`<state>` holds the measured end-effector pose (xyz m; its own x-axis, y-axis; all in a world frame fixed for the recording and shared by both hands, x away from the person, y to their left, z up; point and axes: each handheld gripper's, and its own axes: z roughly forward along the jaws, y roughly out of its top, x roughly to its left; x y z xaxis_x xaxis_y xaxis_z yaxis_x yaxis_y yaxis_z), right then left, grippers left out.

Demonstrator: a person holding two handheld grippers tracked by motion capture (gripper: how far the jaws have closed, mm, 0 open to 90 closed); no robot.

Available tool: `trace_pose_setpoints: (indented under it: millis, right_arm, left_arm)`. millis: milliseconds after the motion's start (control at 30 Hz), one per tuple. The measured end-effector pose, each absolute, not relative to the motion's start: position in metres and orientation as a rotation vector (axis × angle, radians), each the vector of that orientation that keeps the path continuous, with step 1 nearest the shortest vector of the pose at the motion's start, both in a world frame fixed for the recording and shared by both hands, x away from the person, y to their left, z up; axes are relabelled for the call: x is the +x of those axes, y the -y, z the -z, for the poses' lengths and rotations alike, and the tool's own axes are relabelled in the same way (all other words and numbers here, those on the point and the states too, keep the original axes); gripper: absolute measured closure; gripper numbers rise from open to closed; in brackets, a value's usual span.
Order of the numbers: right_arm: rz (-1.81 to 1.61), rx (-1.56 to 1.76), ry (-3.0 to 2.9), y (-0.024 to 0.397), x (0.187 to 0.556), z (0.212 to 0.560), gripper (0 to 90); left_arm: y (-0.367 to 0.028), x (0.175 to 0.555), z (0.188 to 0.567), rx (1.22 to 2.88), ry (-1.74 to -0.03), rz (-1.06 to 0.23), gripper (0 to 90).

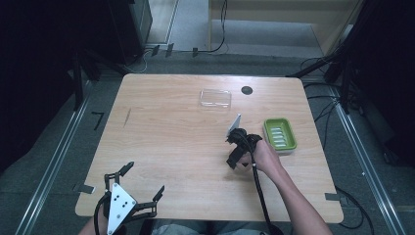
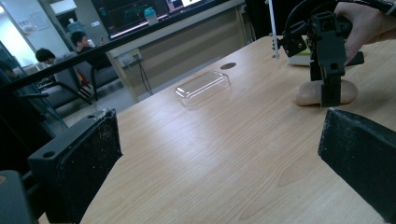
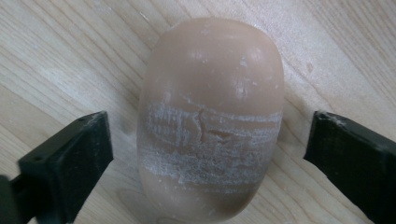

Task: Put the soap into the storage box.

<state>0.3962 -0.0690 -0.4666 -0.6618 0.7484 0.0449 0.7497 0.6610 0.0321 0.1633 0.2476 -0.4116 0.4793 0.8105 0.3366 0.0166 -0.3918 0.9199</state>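
Overhead: pale wooden table (image 1: 171, 147), two hand-held black two-jaw grippers at work.

Right gripper (image 3: 205, 149) poised directly over a tan, rounded oval bar of soap (image 3: 210, 116), jaws spread wide, one on either side, neither touching. Soap lying flat on bare wood at the table's right-centre, just beside a green rectangular soap dish (image 1: 280, 135), dish empty apart from its ribbed insert. Long axis of the soap running straight away between the two jaws in the right gripper view, so jaws facing the soap's long flanks and set to close across its narrow width. White scuff marks banding the soap's middle, right on the line between the jaws.

Left gripper (image 1: 134, 183) resting at the near left corner, well apart from the soap, jaws likewise wide and holding nothing. Right hand (image 1: 264, 156) by far the nearer.

Farther back, a clear plastic rectangular lid (image 1: 215, 98) lying flat near the far edge, and a small dark round hole (image 1: 247, 90) beside it.

Likely next: lowering a little, then squeezing across the soap's short axis.
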Motion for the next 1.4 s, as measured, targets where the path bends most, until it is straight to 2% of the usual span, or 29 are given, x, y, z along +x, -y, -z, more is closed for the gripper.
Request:
trace_pose_setpoints:
  millis: [33,200,567,733,1400]
  right_arm:
    - [0.074,-1.28,2.838,0.069,0.396,0.467,1.8]
    - [0.061,-1.274,2.839,0.069,0.397,0.467,14.5]
    - [0.016,-1.291,2.847,0.067,0.397,0.467,20.7]
    - [0.024,-1.279,2.862,0.067,0.396,0.465,33.0]
    - [-0.008,-1.125,2.906,0.069,0.393,0.448,33.6]
  left_arm:
    - [-0.248,0.163,0.412,1.763,-0.704,-1.033,0.0]
    - [-0.248,0.163,0.412,1.764,-0.705,-1.034,0.0]
    - [-0.248,0.163,0.412,1.762,-0.704,-1.034,0.0]
    - [-0.248,0.163,0.412,1.764,-0.705,-1.034,0.0]
    - [-0.247,0.163,0.412,1.768,-0.704,-1.032,0.0]
